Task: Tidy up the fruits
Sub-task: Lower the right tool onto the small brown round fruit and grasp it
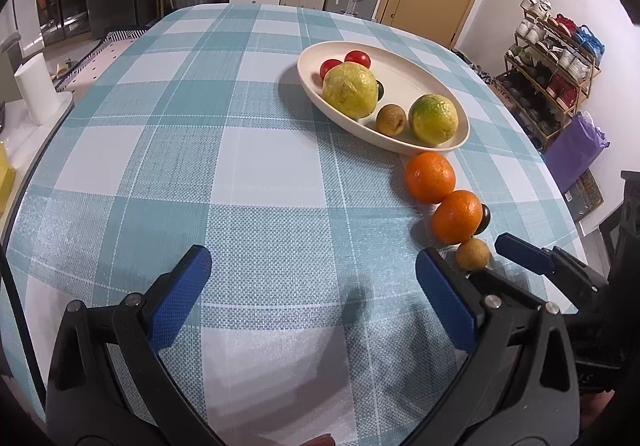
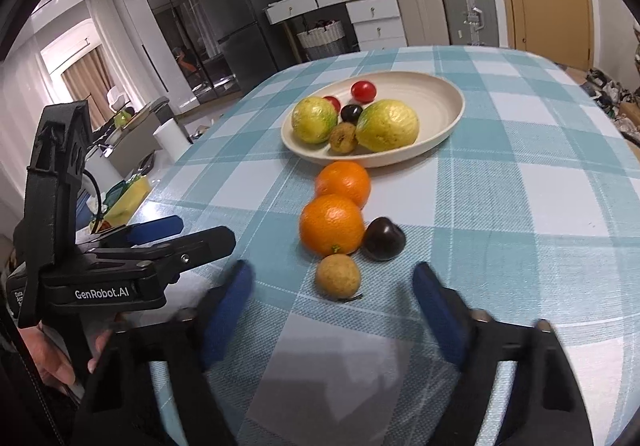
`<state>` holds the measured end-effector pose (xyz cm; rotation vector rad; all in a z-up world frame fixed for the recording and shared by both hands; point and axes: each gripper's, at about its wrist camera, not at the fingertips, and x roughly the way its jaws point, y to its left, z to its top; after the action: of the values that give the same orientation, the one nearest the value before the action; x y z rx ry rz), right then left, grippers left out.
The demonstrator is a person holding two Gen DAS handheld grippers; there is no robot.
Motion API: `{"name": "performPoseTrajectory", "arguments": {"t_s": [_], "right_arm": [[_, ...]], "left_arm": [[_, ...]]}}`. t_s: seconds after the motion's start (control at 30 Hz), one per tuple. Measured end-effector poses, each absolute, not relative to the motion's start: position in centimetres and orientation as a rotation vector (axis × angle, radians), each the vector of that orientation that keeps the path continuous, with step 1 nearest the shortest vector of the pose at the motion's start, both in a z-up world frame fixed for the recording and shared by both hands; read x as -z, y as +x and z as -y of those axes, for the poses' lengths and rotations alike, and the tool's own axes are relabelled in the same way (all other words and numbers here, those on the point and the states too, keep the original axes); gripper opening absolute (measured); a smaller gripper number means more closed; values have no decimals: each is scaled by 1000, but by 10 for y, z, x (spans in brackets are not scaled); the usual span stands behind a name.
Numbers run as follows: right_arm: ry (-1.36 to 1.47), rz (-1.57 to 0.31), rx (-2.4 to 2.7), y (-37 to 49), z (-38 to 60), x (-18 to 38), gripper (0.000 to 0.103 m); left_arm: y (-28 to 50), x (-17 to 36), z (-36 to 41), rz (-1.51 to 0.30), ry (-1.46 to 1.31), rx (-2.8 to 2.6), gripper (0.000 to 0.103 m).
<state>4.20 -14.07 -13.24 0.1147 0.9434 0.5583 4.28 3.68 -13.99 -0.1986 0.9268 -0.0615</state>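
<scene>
A cream oval plate (image 2: 432,97) holds two yellow-green fruits (image 2: 387,125), two cherry tomatoes (image 2: 363,91), a dark fruit and a small brown one. On the checked cloth in front of it lie two oranges (image 2: 331,224), a dark plum (image 2: 383,238) and a small brown fruit (image 2: 337,277). My right gripper (image 2: 334,274) is open around that brown fruit, its blue pads well clear of it on either side. My left gripper (image 1: 312,266) is open over bare cloth, left of the row of fruit (image 1: 456,221). One of the right gripper's fingers (image 1: 520,252) shows beside the brown fruit (image 1: 473,254).
The left gripper's body (image 2: 120,270) and a hand sit close on the right gripper's left. The table's right edge runs near the fruit row. Beyond it are a shoe rack (image 1: 552,57) and a purple bag (image 1: 576,145). A paper roll (image 1: 36,85) stands off the left edge.
</scene>
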Motion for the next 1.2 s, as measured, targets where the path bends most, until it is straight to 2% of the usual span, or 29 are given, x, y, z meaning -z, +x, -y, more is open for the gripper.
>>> {"name": "performPoseTrajectory", "arguments": {"t_s": [0.07,0.1,0.23,0.27,0.37,0.4,0.5,1.2], "right_arm": [[117,-951,-551,43,141,134,76],[122,-950,-551,43,141,135,71],[126,-950,-560,43,141,136,64],[126,-951,-565,43,140,136,55],[124,-968,-566,45,139,139,48],[125,-969,-567,45,139,140,40],[124,-975,-568,45,138,141,27],[193,-884,-544,39,177,124,26]], "left_arm": [[43,141,-38,-929,-200,59,102],[43,141,-38,-930,-201,58,102],[43,143,-39,-935,-205,53,102],[42,143,-39,-937,-206,53,102],[42,144,-39,-938,-205,53,102],[41,144,-38,-938,-204,53,102],[41,143,-37,-937,-202,53,102],[51,136,-4,-944,-179,151,101]]}}
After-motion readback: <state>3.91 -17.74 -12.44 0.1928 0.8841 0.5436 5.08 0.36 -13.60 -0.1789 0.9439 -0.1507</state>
